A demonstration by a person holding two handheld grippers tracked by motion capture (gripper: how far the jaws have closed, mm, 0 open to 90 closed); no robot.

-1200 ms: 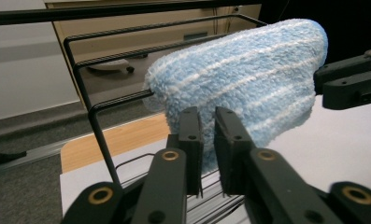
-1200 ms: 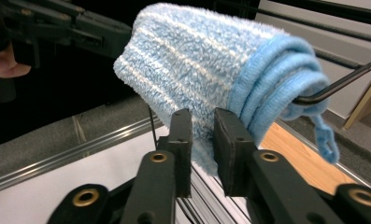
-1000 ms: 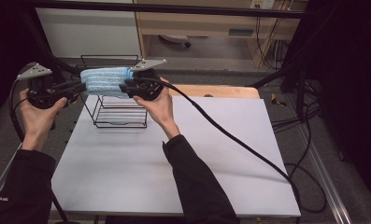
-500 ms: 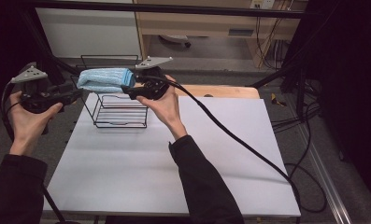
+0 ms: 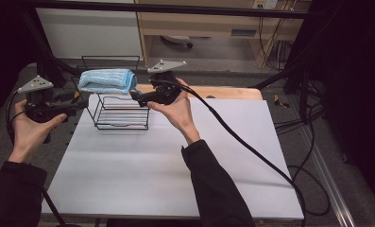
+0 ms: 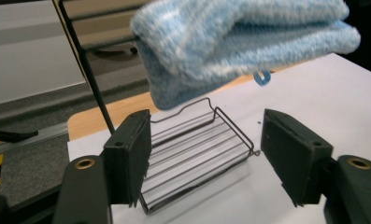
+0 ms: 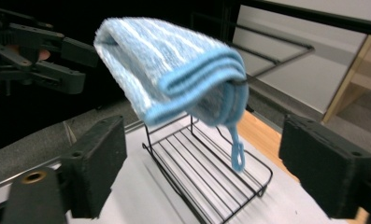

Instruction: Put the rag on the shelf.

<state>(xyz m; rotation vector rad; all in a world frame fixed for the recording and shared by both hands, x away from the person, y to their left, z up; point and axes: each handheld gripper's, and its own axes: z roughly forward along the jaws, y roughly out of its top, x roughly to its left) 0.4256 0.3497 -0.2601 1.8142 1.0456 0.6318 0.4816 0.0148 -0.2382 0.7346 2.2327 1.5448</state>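
A folded light-blue towel (image 5: 107, 81) hangs over the top rail of a black wire rack (image 5: 121, 113) at the table's far left. My left gripper (image 5: 79, 104) is just left of the rack, pointing at it. Its jaws have just been opening and stand open, with the towel (image 6: 239, 42) above and beyond them, untouched. My right gripper (image 5: 137, 97) is just right of the towel. Its jaws have also just been opening and stand open and empty, short of the towel (image 7: 174, 70) and its hanging loop. The left gripper (image 7: 78, 63) shows behind the towel there.
The rack (image 7: 206, 172) stands on a white table top (image 5: 152, 170) with a wooden board (image 5: 232, 92) behind it. A thick black cable (image 5: 242, 142) trails from the right gripper across the table. Shelving and dark frame bars stand beyond the table's far edge.
Both grippers were shut on the towel's ends and have let go. The towel now rests on the rack's rail. Both hands have drawn back from it, the right one to the right.
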